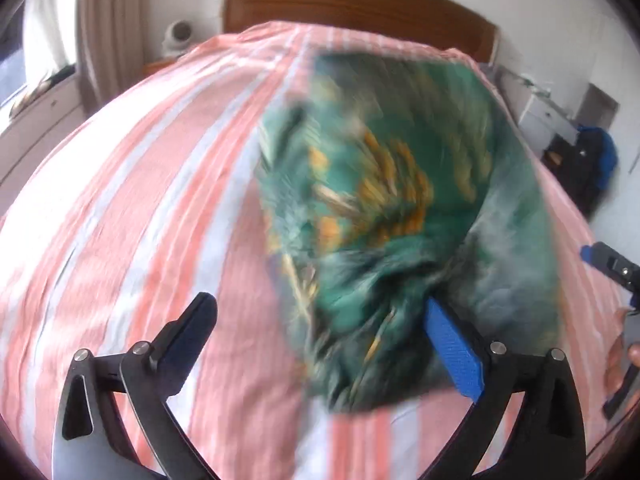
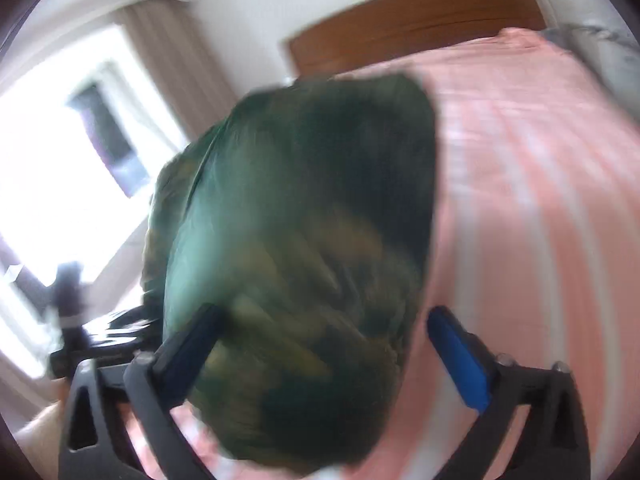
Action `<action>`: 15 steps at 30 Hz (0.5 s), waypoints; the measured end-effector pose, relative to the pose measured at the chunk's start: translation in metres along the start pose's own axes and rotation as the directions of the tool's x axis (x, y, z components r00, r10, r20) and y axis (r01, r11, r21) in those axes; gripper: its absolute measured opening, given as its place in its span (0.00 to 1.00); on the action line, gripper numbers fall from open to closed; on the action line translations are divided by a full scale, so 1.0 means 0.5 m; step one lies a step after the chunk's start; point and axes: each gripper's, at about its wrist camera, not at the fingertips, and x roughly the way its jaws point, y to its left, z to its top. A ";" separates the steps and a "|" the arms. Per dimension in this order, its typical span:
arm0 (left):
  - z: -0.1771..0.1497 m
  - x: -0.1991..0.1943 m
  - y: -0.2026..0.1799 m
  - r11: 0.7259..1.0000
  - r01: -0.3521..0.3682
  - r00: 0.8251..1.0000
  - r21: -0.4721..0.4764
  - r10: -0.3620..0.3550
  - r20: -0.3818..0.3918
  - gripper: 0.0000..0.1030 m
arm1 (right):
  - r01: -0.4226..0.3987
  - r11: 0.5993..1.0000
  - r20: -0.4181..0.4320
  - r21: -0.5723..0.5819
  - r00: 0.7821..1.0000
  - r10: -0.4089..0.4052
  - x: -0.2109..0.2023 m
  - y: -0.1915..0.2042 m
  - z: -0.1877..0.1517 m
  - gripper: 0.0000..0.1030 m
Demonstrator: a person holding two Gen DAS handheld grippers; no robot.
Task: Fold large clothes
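Note:
A green garment with an orange and yellow print [image 1: 392, 200] lies bunched on the bed's pink-and-white striped sheet [image 1: 132, 208]. My left gripper [image 1: 320, 304] stands wide open over its near edge, and the blue right pad [image 1: 452, 348] is beside the cloth without pinching it. My right gripper [image 1: 608, 260] shows at the right edge, with a hand [image 1: 620, 348] below it. In the blurred right wrist view the green garment [image 2: 304, 220] fills the middle. My right gripper [image 2: 326, 314] is wide open around its near end. Its left finger [image 2: 192, 344] is against the fabric and its right finger stands apart.
A wooden headboard [image 1: 352, 0] stands at the far end of the bed. Curtains [image 1: 108, 28] and a bright window [image 2: 60, 152] are on the left. A small white object [image 1: 178, 36] sits by the bed's far left corner. White furniture with a dark and blue bag [image 1: 588, 160] is at the right.

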 end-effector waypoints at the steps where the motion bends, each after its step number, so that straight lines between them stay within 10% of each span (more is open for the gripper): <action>1: -0.020 -0.011 0.013 1.000 -0.011 1.000 -0.006 0.011 0.011 0.99 | 0.034 0.999 -0.017 -0.024 0.999 -0.034 -0.001 -0.005 -0.010 0.99; 7: -0.147 -0.177 -0.005 0.994 -0.102 0.976 0.036 0.093 0.196 0.99 | 0.165 0.971 0.017 -0.172 0.986 -0.165 -0.104 0.014 -0.122 0.99; 15: -0.141 -0.357 -0.163 0.974 -0.221 0.881 0.048 0.179 0.438 1.00 | 0.349 0.915 0.315 -0.202 0.908 -0.276 -0.338 0.117 -0.212 0.99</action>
